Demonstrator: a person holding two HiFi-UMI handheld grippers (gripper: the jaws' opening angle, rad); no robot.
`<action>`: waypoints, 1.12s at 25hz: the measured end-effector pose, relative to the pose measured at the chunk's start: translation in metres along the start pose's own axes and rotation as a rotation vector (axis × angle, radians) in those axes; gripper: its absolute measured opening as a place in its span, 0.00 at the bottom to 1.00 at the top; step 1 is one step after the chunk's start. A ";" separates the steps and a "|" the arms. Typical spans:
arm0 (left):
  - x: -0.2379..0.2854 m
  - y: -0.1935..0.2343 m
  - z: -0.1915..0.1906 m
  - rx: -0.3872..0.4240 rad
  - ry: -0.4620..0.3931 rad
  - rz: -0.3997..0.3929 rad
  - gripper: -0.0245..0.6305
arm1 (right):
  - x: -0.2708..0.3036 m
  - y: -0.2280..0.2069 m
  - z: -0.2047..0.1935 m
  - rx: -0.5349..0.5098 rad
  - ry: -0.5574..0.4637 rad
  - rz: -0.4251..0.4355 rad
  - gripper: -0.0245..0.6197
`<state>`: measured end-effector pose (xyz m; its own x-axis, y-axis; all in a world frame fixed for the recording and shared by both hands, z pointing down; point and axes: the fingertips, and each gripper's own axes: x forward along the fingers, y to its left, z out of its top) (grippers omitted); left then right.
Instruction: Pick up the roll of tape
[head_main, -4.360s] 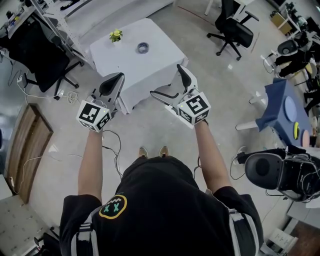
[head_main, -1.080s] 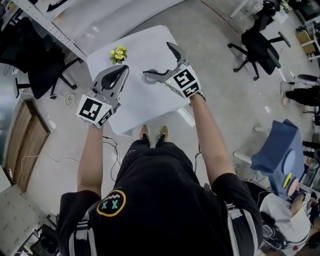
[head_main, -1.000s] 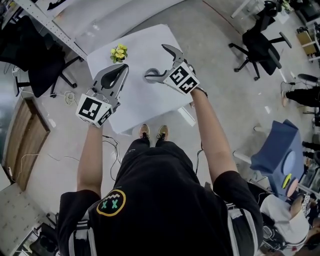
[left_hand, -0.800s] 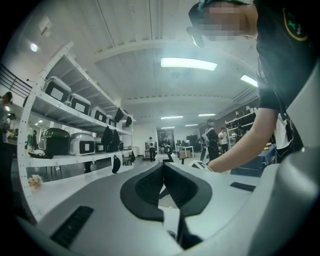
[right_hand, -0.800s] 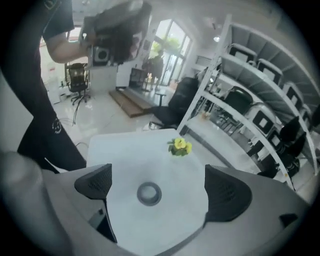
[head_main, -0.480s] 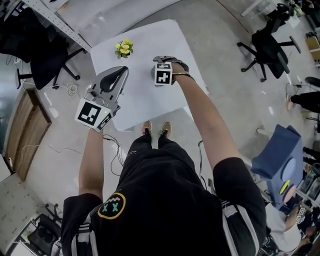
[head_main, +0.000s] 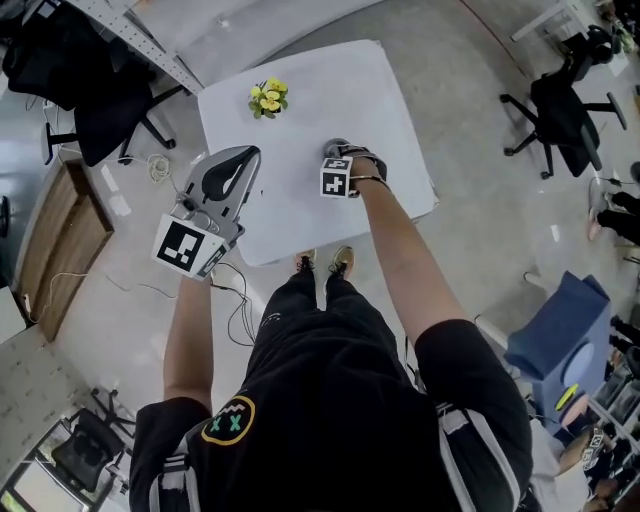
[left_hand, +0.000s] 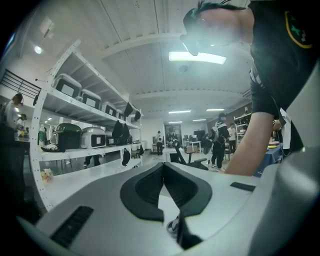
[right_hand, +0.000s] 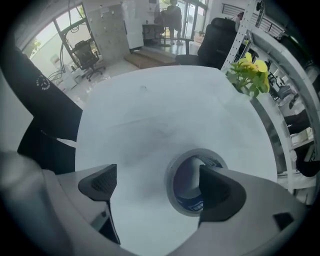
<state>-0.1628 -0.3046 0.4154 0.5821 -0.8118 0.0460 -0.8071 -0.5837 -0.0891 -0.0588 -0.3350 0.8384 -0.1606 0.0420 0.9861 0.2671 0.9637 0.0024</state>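
Observation:
The roll of tape (right_hand: 171, 186), grey with a blue inner face, lies flat on the white table (head_main: 380, 90). My right gripper (right_hand: 157, 185) points straight down right over it. Its jaws stand open and have just been closing a little. One finger (right_hand: 217, 190) hangs over the roll's hole and the other finger (right_hand: 100, 182) is out to the left, so the roll's wall is between them, untouched. In the head view the right gripper (head_main: 338, 155) hides the roll. My left gripper (head_main: 245, 152) is held level over the table's left edge, shut and empty (left_hand: 163, 167).
A small bunch of yellow flowers (head_main: 268, 97) (right_hand: 247, 70) stands at the table's far side. Office chairs (head_main: 565, 110) are off to the right, a black chair (head_main: 90, 90) and shelving to the left. A wooden panel (head_main: 60, 230) lies on the floor at left.
My right gripper has swung from level to pointing down and dropped onto the tape's spot. The left gripper has sunk slightly and stays shut.

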 end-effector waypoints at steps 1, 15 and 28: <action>0.001 0.002 -0.001 -0.003 0.003 0.001 0.07 | 0.006 0.003 -0.001 -0.003 0.006 0.003 0.86; 0.007 0.007 -0.011 0.018 0.045 -0.018 0.07 | 0.031 0.006 0.003 -0.038 0.042 0.066 0.76; 0.009 0.002 -0.007 0.016 0.048 -0.020 0.07 | 0.025 0.019 0.005 -0.148 0.040 0.080 0.21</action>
<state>-0.1600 -0.3130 0.4224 0.5924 -0.7999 0.0956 -0.7933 -0.5999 -0.1038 -0.0628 -0.3141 0.8618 -0.0961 0.1039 0.9899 0.4151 0.9081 -0.0550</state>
